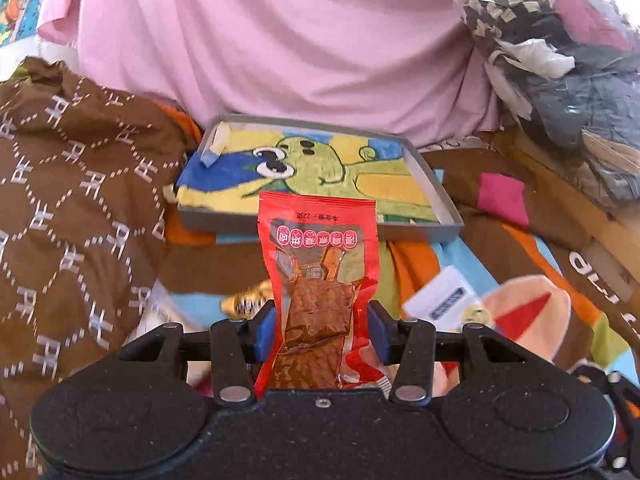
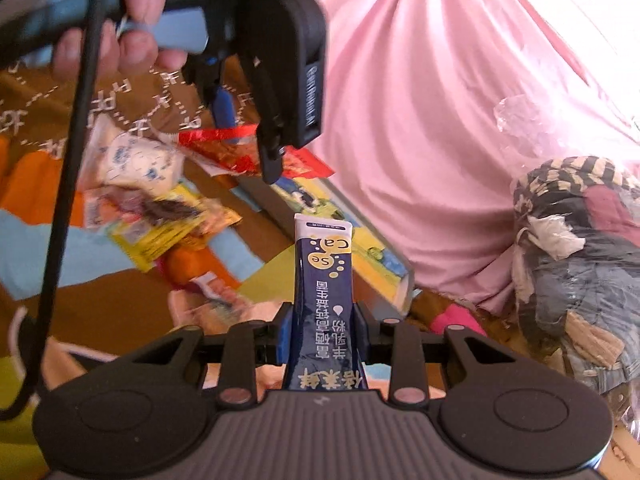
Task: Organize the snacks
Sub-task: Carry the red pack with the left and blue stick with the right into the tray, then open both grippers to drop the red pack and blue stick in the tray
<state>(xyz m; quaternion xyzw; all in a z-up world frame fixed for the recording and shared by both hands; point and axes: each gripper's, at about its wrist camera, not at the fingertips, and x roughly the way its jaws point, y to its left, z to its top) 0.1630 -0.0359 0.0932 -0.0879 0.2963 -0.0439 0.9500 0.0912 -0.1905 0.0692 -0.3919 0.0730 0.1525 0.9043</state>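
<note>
Left gripper (image 1: 322, 334): lower centre of its view, jaws clamped on a packet.
Right gripper (image 2: 322, 334): lower centre, likewise clamped.
Hand (image 2: 116, 36): upper left, right view.

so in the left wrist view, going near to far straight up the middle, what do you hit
left gripper → red snack packet clamped between its fingers → grey tray with a cartoon lining → pink cloth behind it

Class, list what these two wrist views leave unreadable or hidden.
- Red snack packet: bottom end hidden by left hand-held gripper body, left view.
- Blue sachet: lower end hidden behind right hand-held gripper, right view.
- Loose snacks: blurred, labels unreadable, right view.
</note>
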